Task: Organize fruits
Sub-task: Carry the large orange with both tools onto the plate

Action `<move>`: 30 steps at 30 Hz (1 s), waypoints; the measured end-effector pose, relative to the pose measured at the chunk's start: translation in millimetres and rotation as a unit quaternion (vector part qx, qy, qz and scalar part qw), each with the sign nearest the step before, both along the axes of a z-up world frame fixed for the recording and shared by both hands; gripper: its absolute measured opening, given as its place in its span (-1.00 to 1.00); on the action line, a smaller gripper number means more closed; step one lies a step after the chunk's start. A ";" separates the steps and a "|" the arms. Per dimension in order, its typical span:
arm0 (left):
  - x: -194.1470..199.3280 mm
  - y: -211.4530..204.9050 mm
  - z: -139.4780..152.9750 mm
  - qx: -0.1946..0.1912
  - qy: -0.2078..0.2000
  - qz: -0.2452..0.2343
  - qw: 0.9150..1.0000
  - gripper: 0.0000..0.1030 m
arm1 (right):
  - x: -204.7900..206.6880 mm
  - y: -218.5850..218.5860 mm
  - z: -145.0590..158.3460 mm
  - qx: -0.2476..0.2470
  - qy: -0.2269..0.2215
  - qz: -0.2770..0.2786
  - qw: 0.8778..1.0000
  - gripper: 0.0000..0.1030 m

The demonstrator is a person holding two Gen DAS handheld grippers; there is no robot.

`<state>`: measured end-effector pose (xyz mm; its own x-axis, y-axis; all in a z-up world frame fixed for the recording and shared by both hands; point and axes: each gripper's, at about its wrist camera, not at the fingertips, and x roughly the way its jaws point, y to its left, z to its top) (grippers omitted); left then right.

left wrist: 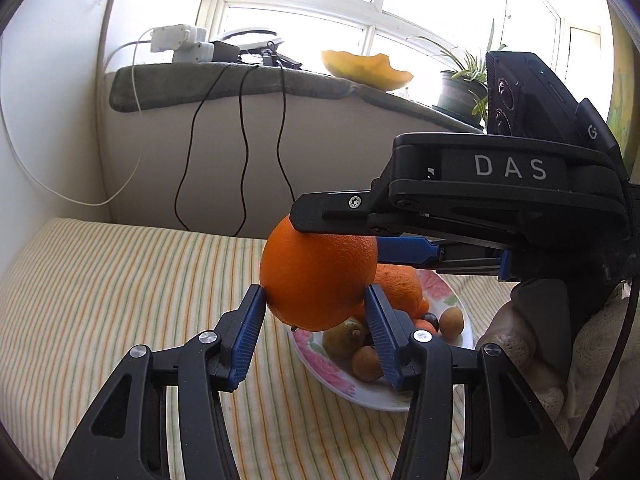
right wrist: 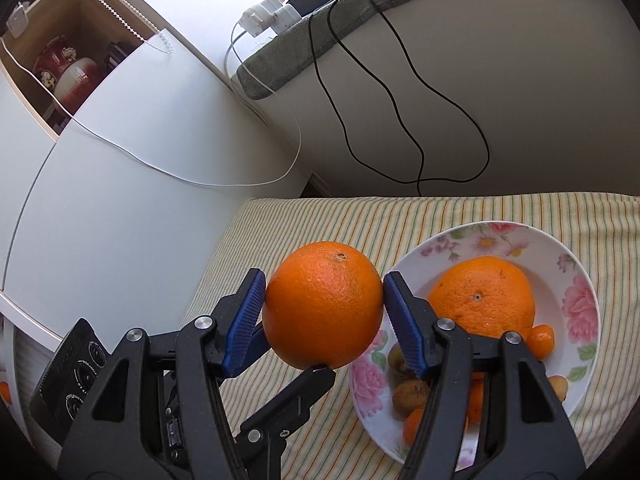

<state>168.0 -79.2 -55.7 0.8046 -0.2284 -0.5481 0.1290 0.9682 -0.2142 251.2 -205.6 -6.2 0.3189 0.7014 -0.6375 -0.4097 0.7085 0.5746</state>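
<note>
Right wrist view: the right gripper (right wrist: 324, 304) is clamped on a large orange (right wrist: 323, 304), one blue ribbed pad pressing each side at the fruit's widest part. Navel faces up. Fruit sits at the tips of the jaws, raised above the striped cloth (right wrist: 280, 232), just left of the floral bowl (right wrist: 576, 292). A black finger of the other gripper touches the orange's underside in this view.

Left wrist view: the left gripper (left wrist: 316, 300) also has this orange between its pads; both blue pads meet the lower flanks of the fruit, so it too is closed on it at a middling spread. The right gripper comes in from the right side, its upper finger lying across the top of the orange.

Bowl contents: a second large orange (right wrist: 482, 294), a small mandarin (right wrist: 541, 338) beside it, several small brown round fruits (right wrist: 410, 397), one dark round fruit (left wrist: 430, 319). Bowl rests on the striped cloth.

Background: grey-covered sill (left wrist: 168, 84) with chargers and hanging black cables (left wrist: 244, 152).
</note>
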 end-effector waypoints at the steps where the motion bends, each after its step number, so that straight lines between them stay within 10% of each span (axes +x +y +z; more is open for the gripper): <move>1: 0.3 -1.1 -0.9 -0.002 0.002 -0.002 1.000 -0.02 | 1.6 -0.4 -1.4 -0.003 0.000 -0.003 1.000 0.24; 30: 24.5 -5.5 -8.2 0.000 0.022 -0.023 0.999 -0.04 | 24.7 14.9 -11.1 -0.082 -0.028 -0.007 0.996 0.28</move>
<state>192.5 -84.7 -63.9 0.7680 -0.2648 -0.5831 0.1642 0.9615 -0.2204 275.9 -190.7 -17.3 0.3668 0.5837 -0.7244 -0.4270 0.7974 0.4263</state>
